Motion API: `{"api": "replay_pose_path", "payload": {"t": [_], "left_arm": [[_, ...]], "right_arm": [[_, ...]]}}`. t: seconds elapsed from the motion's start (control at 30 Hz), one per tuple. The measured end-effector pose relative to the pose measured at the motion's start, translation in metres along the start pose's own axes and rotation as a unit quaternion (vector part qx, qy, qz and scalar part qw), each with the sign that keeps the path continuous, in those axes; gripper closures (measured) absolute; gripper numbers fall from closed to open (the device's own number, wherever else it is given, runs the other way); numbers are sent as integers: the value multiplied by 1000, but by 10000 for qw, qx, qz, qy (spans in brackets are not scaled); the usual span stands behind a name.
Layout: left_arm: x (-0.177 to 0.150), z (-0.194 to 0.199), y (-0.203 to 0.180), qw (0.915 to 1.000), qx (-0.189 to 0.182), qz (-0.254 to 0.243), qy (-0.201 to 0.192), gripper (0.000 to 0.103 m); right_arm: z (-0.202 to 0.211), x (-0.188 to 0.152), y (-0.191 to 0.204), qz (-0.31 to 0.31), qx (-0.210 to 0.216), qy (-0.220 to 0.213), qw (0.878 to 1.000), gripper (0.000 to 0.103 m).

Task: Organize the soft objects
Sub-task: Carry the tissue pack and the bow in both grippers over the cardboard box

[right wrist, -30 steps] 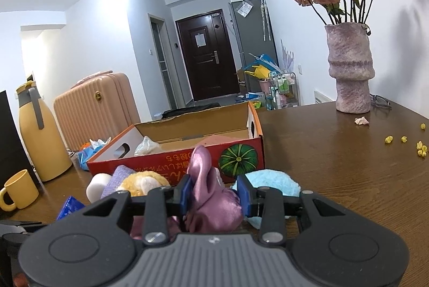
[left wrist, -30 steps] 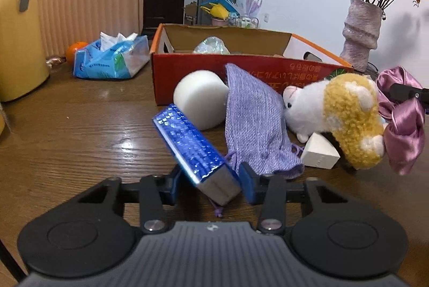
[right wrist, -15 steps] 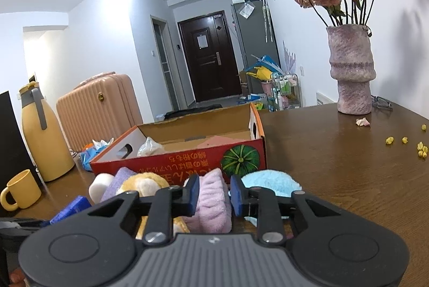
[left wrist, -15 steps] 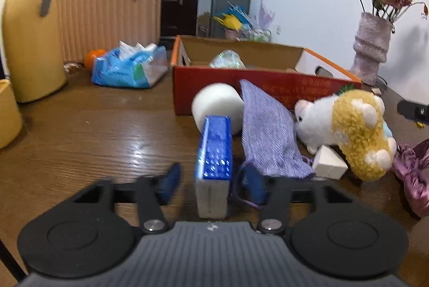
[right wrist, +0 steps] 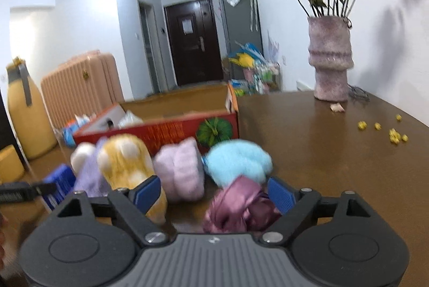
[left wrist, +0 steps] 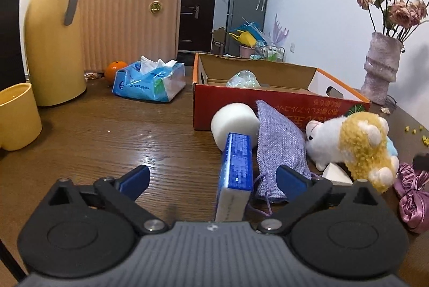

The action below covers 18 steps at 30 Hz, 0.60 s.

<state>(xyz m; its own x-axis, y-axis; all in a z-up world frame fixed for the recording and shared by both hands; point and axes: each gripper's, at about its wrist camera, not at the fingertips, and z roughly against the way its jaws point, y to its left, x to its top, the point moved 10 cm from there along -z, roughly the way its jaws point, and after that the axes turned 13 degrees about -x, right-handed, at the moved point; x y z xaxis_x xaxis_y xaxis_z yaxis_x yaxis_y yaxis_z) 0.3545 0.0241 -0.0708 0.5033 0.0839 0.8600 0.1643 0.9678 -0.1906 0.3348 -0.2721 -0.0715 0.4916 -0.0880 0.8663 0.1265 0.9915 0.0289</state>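
In the left wrist view my left gripper [left wrist: 213,178] has its jaws opening wide. A blue glitter sponge block [left wrist: 236,174] stands on edge on the table between them, touched by neither pad. Behind it lie a white foam cylinder [left wrist: 233,123], a purple cloth pouch [left wrist: 278,147] and a white-and-yellow plush toy [left wrist: 354,144], all in front of the red cardboard box [left wrist: 268,104]. My right gripper [right wrist: 214,191] is opening too. A mauve satin scrunchie [right wrist: 238,203] lies loose between its jaws, near the right pad. Beyond it sit a pink fluffy piece [right wrist: 179,171] and a light blue one [right wrist: 238,162].
A yellow jug [left wrist: 53,32], a yellow mug [left wrist: 16,115], a blue tissue pack [left wrist: 150,83] and an orange [left wrist: 114,68] stand at the left, before a peach suitcase [left wrist: 128,26]. A vase of dried flowers [right wrist: 329,64] and yellow crumbs [right wrist: 394,135] are at the right.
Both grippers went from shut to wide open. The blue sponge, held tilted before, now stands free on the table. The scrunchie has dropped out of the right grip.
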Motion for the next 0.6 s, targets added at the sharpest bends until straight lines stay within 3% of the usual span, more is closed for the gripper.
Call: {"api": "replay_pose_path", "payload": {"t": [0.2,0.27,0.33,0.43,0.5,0.53,0.6], "left_arm": [[2,3,0,9999,39,-37,-90,1],[3,2,1,9999,77,-25,-129,2],[5,-1,3,9999,102,18,-134,6],[6,-14,6,9999,37,107,44,23],[2,-26,5,9994,-104,173,287,48],[-2,-31,4,9985,-206,230,445,54],[-6,-36,4,9975,-289,264,585,77]], "right_arm": [[-19,-27,-5,65,-160,775,9968,20],[-23,-31,-3,84,-110,898,9959,43],[-23,-34,-1,65,-44,942,9955,53],[-22,-34,-2,40,-20,909,9959,63],[-22,-33,-3,8,-13,888,9960,65],[-21,-32,-4,-11,-12,869,9962,67],[-21,-30,-5,-48,-2,836,9965,68]]}}
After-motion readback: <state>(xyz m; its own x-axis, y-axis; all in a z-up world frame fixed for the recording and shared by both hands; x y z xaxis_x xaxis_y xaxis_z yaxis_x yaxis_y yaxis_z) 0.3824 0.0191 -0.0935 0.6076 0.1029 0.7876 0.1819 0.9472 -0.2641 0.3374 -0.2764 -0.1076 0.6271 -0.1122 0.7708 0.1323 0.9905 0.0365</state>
